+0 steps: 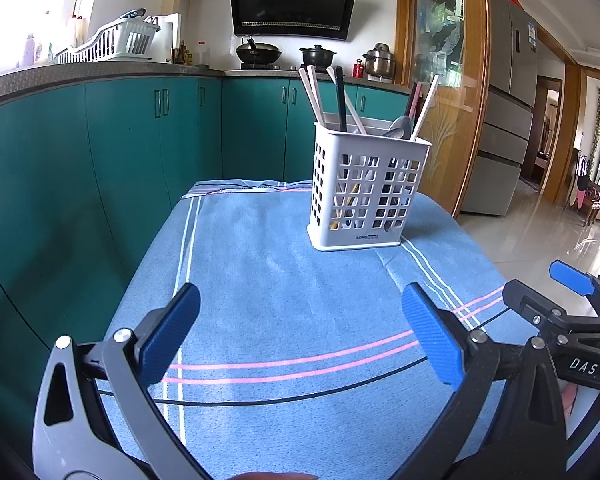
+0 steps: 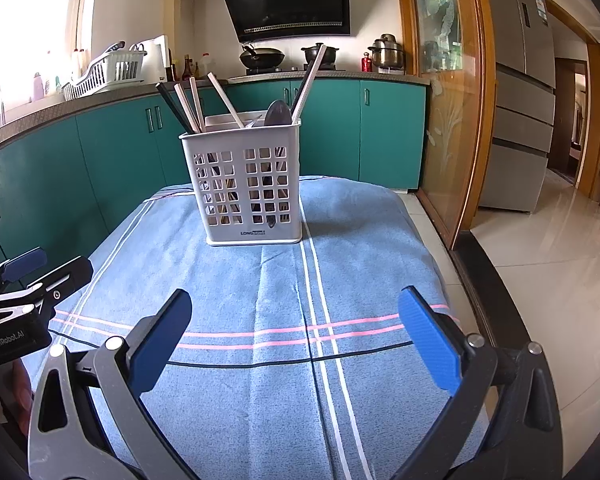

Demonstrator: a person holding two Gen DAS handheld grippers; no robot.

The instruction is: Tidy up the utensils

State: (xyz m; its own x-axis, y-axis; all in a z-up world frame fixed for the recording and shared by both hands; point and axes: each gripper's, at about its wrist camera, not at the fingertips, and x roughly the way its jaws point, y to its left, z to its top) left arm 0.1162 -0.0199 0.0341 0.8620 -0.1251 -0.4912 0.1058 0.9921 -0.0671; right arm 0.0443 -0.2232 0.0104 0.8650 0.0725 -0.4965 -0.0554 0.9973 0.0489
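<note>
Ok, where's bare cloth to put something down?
Bare blue striped cloth lies between the white slotted utensil holder and both open grippers, left and right. Crowded only inside the holder: chopsticks, metal spoon.

A utensil holder [image 2: 249,188] stands upright on the cloth [image 2: 260,300] that covers the table, toward the far end, with chopsticks [image 2: 226,100] leaning out of its left part and a spoon [image 2: 278,114] with more sticks in its right part. The left gripper [image 1: 300,332] and the right gripper [image 2: 296,332] hover side by side over the near end of the cloth, well apart from the holder, each with jaws spread wide and nothing between them. Behind the table runs a counter with cabinets [image 1: 140,128] below; a dish rack [image 1: 112,42] sits on it to the left, a wok [image 1: 258,54] and pots stand on the stove straight behind under a range hood [image 1: 292,4], and a refrigerator [image 1: 504,112] stands off to the right.
</note>
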